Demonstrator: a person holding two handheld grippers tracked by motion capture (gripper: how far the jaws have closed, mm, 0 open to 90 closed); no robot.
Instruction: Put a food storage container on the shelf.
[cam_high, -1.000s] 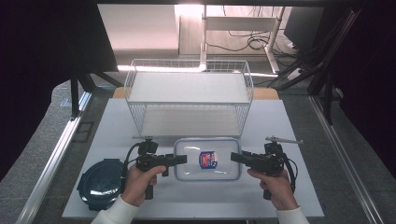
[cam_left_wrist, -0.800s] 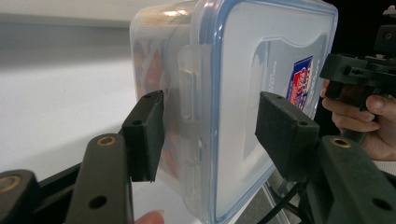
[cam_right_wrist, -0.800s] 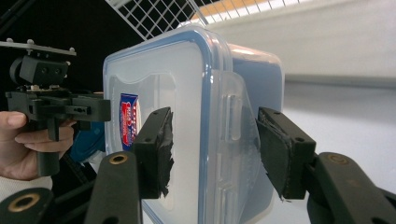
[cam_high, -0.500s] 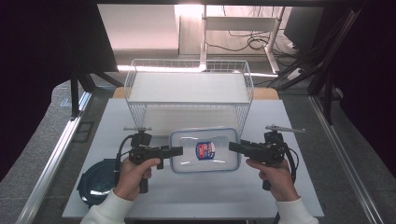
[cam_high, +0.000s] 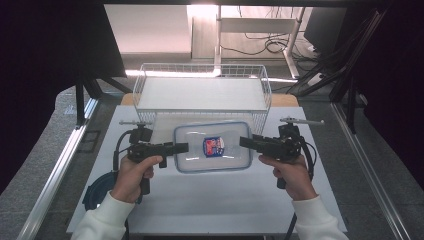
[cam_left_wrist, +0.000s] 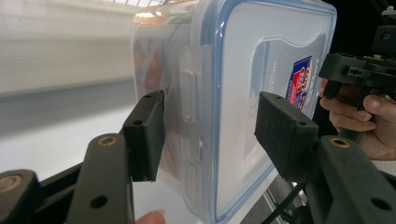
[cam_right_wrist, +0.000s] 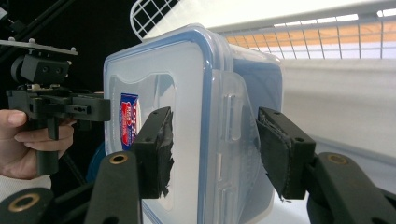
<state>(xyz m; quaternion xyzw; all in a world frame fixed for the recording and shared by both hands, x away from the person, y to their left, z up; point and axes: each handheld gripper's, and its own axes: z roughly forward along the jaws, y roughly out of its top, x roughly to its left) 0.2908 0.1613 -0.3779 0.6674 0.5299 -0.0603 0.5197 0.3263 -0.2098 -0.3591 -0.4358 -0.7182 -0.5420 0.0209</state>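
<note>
clear lidded container (cam_high: 212, 146), blue seal, level, before wire basket (cam_high: 202, 95)

A lab-like recording bay is showing: black curtains (cam_high: 45, 60) are hanging around a white table (cam_high: 210, 195), metal frame rails (cam_high: 55, 165) are flanking it, cables (cam_high: 260, 47) are trailing at twelve o'clock.

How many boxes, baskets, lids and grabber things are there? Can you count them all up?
Lidded plastic box: 1
Wire basket: 1
Dark blue lid: 1
Hand-held grippers, left hand-held gripper and right hand-held gripper: 2
Total: 5
</note>
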